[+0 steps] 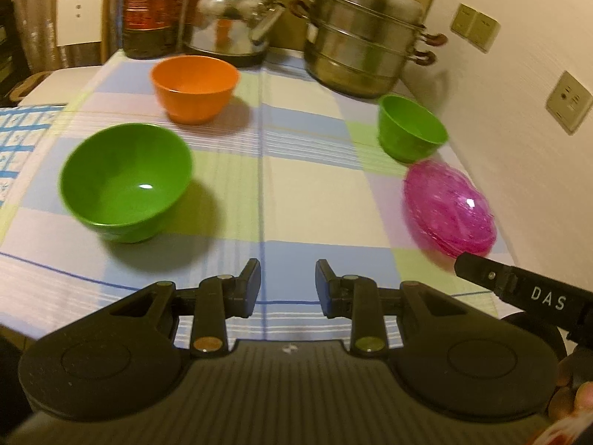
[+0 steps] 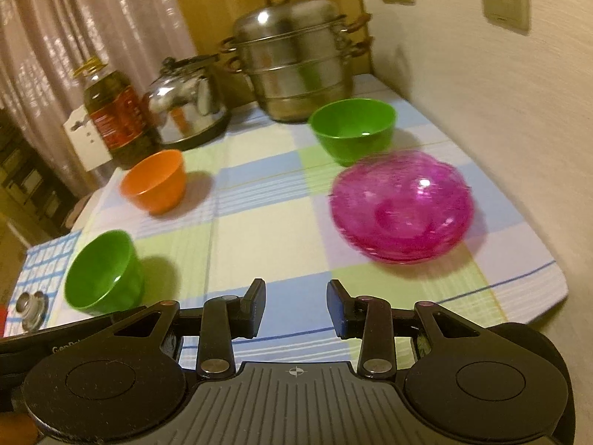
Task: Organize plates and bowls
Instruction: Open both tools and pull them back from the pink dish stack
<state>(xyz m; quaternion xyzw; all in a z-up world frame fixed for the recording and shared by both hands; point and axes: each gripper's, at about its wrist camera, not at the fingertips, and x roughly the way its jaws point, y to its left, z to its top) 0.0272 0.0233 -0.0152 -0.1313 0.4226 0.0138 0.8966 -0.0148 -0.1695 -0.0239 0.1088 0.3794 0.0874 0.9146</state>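
On the checked tablecloth (image 1: 315, 193) stand a near green bowl (image 1: 124, 181), an orange bowl (image 1: 194, 87), a far green bowl (image 1: 409, 128) and a stack of pink translucent plates (image 1: 450, 209). My left gripper (image 1: 287, 287) is open and empty above the table's front, right of the near green bowl. In the right wrist view my right gripper (image 2: 296, 307) is open and empty, in front of the pink plates (image 2: 402, 205). That view also shows the far green bowl (image 2: 352, 128), the orange bowl (image 2: 155, 180) and the near green bowl (image 2: 103, 272).
A steel steamer pot (image 1: 365, 37), a kettle (image 1: 231, 18) and an oil bottle (image 1: 153, 9) stand at the back of the table. The wall (image 1: 519, 118) with sockets runs along the right. A chair (image 1: 78, 11) stands at the back left.
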